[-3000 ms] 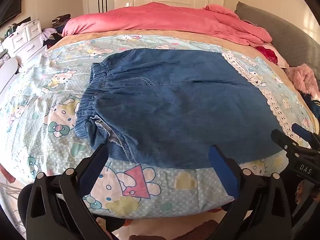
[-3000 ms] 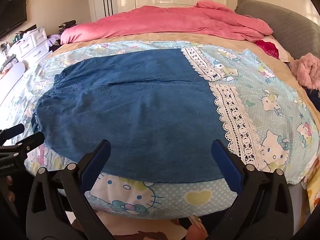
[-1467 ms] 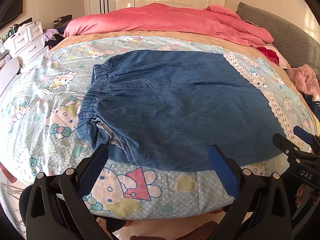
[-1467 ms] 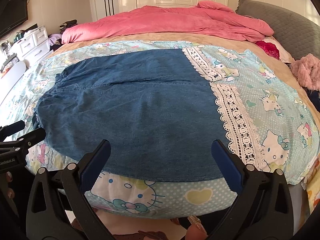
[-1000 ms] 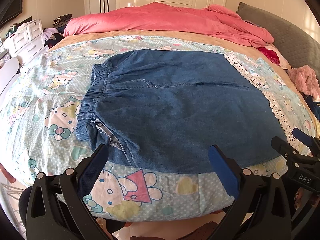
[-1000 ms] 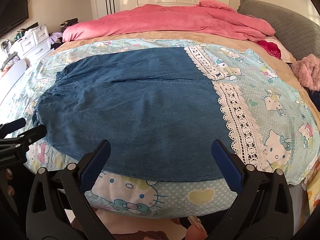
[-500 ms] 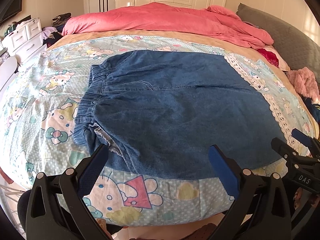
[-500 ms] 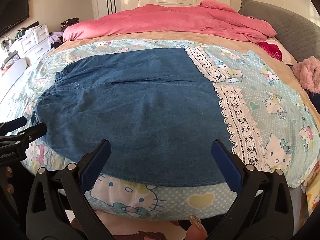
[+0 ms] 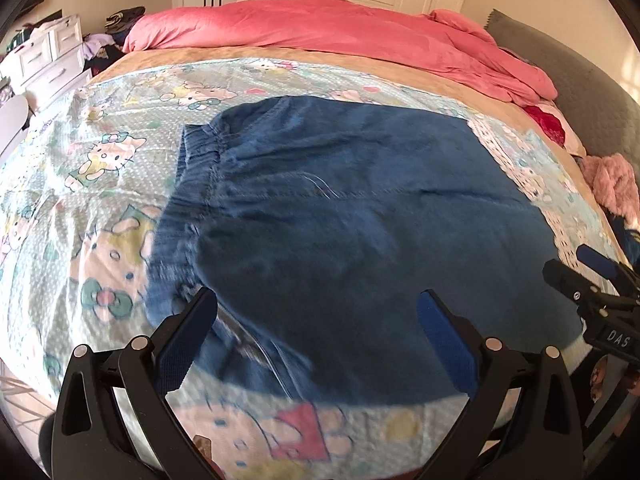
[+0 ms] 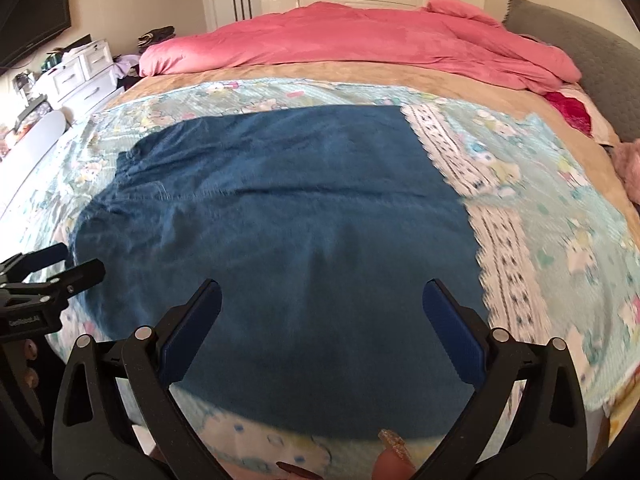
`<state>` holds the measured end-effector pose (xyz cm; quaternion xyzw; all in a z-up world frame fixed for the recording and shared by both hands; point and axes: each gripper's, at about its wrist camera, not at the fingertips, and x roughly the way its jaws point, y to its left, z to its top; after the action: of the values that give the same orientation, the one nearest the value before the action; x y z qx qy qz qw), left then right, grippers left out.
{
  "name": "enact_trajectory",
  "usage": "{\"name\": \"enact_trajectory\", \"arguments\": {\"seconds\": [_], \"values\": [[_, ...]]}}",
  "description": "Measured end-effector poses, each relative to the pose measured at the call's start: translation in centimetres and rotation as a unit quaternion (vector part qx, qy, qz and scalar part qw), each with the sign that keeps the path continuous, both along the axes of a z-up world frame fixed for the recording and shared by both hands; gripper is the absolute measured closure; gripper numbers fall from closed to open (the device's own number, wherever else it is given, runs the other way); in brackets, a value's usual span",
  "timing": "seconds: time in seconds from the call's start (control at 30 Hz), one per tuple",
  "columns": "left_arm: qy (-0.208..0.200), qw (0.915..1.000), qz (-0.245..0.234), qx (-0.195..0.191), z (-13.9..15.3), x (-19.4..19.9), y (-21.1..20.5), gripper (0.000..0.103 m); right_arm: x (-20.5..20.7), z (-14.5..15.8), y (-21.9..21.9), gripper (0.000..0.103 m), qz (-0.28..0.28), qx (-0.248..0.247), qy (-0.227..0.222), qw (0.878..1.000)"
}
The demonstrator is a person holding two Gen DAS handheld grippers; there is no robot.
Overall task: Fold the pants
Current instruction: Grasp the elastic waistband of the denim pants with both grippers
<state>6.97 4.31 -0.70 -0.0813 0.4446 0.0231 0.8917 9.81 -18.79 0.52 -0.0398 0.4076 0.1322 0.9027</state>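
Pants (image 9: 360,216) lie spread flat on the bed (image 9: 120,184), on a cartoon-print sheet, waistband (image 9: 188,184) to the left, lace-trimmed hems (image 10: 496,240) to the right. The near edge of the denim runs close to the near edge of the bed.

Left tool (image 9: 316,312): jaws wide apart, holding nothing. It hovers over the near waistband corner; its left finger (image 9: 184,340) overlaps the bunched elastic there in the view, though contact cannot be confirmed. Right tool (image 10: 320,304): jaws likewise spread, empty, hovering over the near leg, short of the lace. Each tool shows at the edge of the other's view, well apart along the near edge.

Both views are motion-blurred, so fine detail of the fabric is uncertain.

Risks noted:
- The waistband corner is rumpled and layered. A pinch there may catch only the top layer, and the fold would drag unevenly.
- The right tool sits inboard of the hem. A grasp at that point would leave the lace end trailing and skew the fold.
- The denim lies near the edge of the bed. A pull toward the person could slide it off.
- The sheet is loose beneath. A deep pinch may take sheet with denim.
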Motion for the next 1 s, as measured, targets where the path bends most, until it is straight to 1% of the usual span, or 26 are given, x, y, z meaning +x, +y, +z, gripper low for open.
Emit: {"name": "enact_trajectory", "arguments": {"seconds": [0.1, 0.2, 0.27, 0.3, 0.37, 0.47, 0.5, 0.57, 0.67, 0.73, 0.83, 1.0], "values": [[0.005, 0.9999, 0.008, 0.007, 0.2, 1.8, 1.4, 0.004, 2.4, 0.4, 1.4, 0.008, 0.018, 0.003, 0.006, 1.000], [0.001, 0.9998, 0.017, 0.010, 0.6, 3.5, 2.9, 0.004, 5.1, 0.8, 3.0, 0.008, 0.036, -0.004, 0.000, 0.999], [-0.001, 0.9997, 0.023, 0.012, 1.1, 5.1, 4.2, 0.004, 6.9, 0.9, 3.9, 0.008, 0.048, 0.005, 0.002, 0.999], [-0.003, 0.9996, 0.023, 0.016, 1.3, 5.7, 4.7, 0.004, 8.1, 1.1, 4.6, 0.008, 0.064, 0.015, 0.004, 0.998], [-0.007, 0.9992, 0.027, 0.029, 1.7, 7.4, 6.1, 0.004, 9.7, 1.3, 5.8, 0.008, 0.081, 0.015, 0.004, 0.997], [-0.005, 0.9991, 0.020, 0.038, 1.8, 9.7, 7.5, 0.004, 12.4, 1.4, 8.0, 0.008, 0.116, -0.015, -0.006, 0.993], [-0.001, 0.9991, 0.021, 0.036, 1.6, 10.7, 8.4, 0.004, 13.5, 1.2, 8.8, 0.008, 0.132, -0.020, -0.001, 0.991], [0.005, 0.9988, 0.023, 0.044, 1.2, 12.0, 9.4, 0.004, 15.4, 0.8, 10.0, 0.008, 0.145, -0.035, 0.010, 0.989], [0.020, 0.9983, 0.018, 0.051, 0.2, 14.0, 10.8, 0.004, 18.2, -0.5, 11.8, 0.008, 0.172, -0.071, 0.018, 0.982], [0.026, 0.9986, 0.009, 0.044, -0.4, 15.2, 11.6, 0.004, 19.6, -1.1, 12.7, 0.008, 0.182, -0.089, 0.020, 0.979], [0.033, 0.9981, 0.007, 0.052, -1.2, 16.4, 12.2, 0.004, 21.2, -2.0, 13.8, 0.008, 0.195, -0.118, 0.026, 0.973], [0.037, 0.9960, 0.010, 0.080, -2.5, 17.3, 12.5, 0.005, 23.4, -3.5, 16.0, 0.008, 0.210, -0.155, 0.039, 0.964]]}}
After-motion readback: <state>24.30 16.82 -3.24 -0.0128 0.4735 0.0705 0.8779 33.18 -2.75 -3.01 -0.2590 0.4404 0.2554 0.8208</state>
